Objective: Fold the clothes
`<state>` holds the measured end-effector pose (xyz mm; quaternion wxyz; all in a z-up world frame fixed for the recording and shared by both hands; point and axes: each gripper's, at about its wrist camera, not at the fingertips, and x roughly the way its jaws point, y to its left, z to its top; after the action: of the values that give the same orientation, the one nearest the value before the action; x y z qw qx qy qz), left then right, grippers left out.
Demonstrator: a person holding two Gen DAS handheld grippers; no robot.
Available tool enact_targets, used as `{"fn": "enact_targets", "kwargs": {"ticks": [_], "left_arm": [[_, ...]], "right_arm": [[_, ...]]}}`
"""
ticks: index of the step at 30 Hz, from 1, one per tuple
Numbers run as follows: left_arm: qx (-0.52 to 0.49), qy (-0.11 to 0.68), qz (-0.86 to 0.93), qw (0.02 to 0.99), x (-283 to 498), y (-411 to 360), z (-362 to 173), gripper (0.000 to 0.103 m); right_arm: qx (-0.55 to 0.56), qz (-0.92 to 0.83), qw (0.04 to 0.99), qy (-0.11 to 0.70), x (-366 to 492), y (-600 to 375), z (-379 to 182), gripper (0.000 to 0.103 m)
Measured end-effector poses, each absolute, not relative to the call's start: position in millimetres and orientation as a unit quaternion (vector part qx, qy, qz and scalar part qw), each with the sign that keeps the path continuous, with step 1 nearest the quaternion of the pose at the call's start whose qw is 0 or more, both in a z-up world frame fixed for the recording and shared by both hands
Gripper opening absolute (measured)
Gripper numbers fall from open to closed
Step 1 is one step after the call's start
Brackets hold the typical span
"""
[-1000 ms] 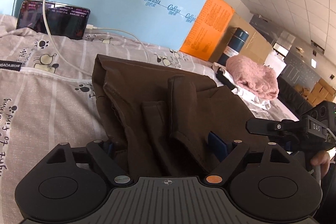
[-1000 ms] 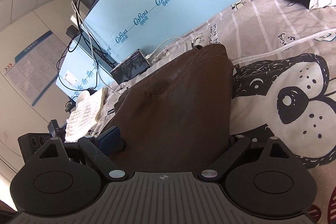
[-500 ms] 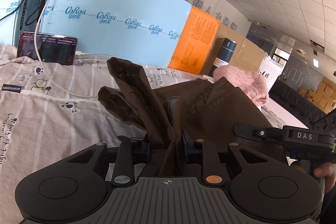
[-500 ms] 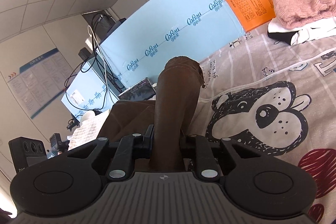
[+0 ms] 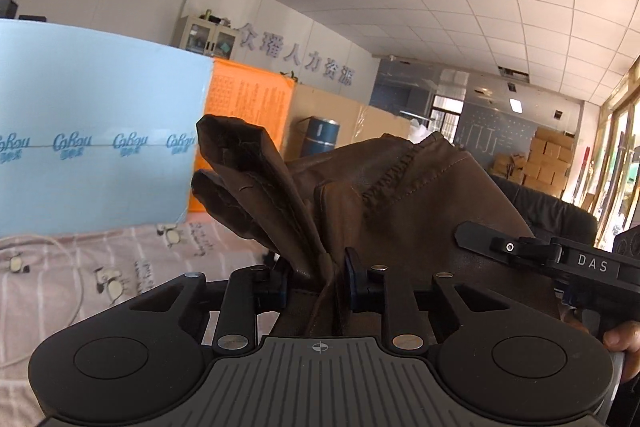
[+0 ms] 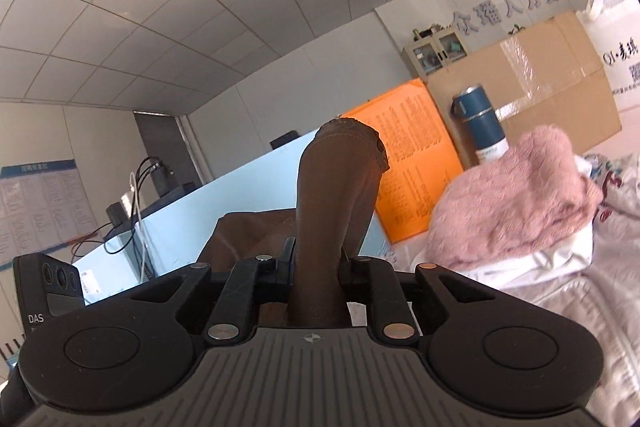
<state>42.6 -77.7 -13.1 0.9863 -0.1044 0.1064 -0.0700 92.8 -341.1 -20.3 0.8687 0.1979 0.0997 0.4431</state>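
The brown garment [image 5: 400,211] hangs lifted above the bed [image 5: 132,267], stretched sideways between the two grippers. The left hand-held gripper [image 5: 316,287] pinches one bunched edge, cloth rising straight ahead of it; the right hand-held gripper [image 6: 316,267] pinches another, which stands up as a narrow roll. Its casing reads "DAS". The blue board [image 5: 92,131] behind reads "CoRou".
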Motion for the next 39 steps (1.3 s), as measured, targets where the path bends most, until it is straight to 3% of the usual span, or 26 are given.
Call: {"fn": "enact_targets", "kwargs": {"ticks": [8,12,17,18,19,20,23,27,29,30,32,34,37,39], "left_arm": [[-0.119,0.059,-0.093,0.987,159.3,-111.8,11.9,0.023],[-0.130,0.074,-0.104,0.983,210.6,-125.7,-2.1,0.024],[-0.063,0.114,-0.040,0.991,232.3,-135.3,-41.2,0.042],[-0.051,0.114,-0.021,0.992,230.9,-134.5,-47.8,0.056],[-0.053,0.117,-0.009,0.992,230.1,-131.3,-52.6,0.070],[-0.061,0.122,-0.001,0.991,229.8,-126.7,-56.5,0.073],[-0.082,0.178,0.009,0.981,245.6,-118.2,-68.7,0.076],[-0.116,0.172,0.004,0.978,243.1,-108.1,-81.9,0.083],[-0.125,0.171,-0.006,0.977,232.6,-101.6,-75.2,0.083],[-0.129,0.171,-0.011,0.977,227.0,-98.1,-71.2,0.084],[-0.133,0.165,-0.012,0.977,207.9,-89.9,-63.1,0.088],[-0.134,0.163,-0.007,0.978,188.2,-80.3,-55.1,0.092],[-0.132,0.156,0.005,0.979,156.7,-64.1,-44.7,0.093],[-0.132,0.153,0.009,0.979,135.4,-53.3,-36.1,0.094]], "right_arm": [[0.192,0.292,0.937,-0.007,183.6,-356.3,15.2,0.014],[0.198,0.201,0.959,0.005,236.5,-352.6,-3.3,0.014],[0.207,0.114,0.968,0.081,291.7,-353.8,-62.6,0.015],[0.208,0.100,0.968,0.095,299.4,-353.9,-72.2,0.015],[0.224,0.097,0.965,0.101,304.2,-358.7,-76.4,0.017],[0.239,0.095,0.960,0.108,309.0,-363.4,-80.7,0.022],[0.254,0.085,0.956,0.123,313.4,-371.8,-92.6,0.031],[0.223,0.071,0.964,0.124,314.2,-366.1,-98.4,0.036],[0.236,0.069,0.962,0.115,312.9,-370.0,-99.2,0.046],[0.248,0.065,0.961,0.107,310.6,-372.7,-100.0,0.051],[0.249,0.039,0.965,0.071,299.0,-372.5,-96.9,0.070],[0.240,0.041,0.970,0.025,283.1,-370.7,-91.9,0.073],[0.217,0.037,0.975,-0.036,258.4,-364.0,-85.6,0.088],[0.197,0.025,0.977,-0.076,241.8,-358.4,-81.5,0.089]]}}
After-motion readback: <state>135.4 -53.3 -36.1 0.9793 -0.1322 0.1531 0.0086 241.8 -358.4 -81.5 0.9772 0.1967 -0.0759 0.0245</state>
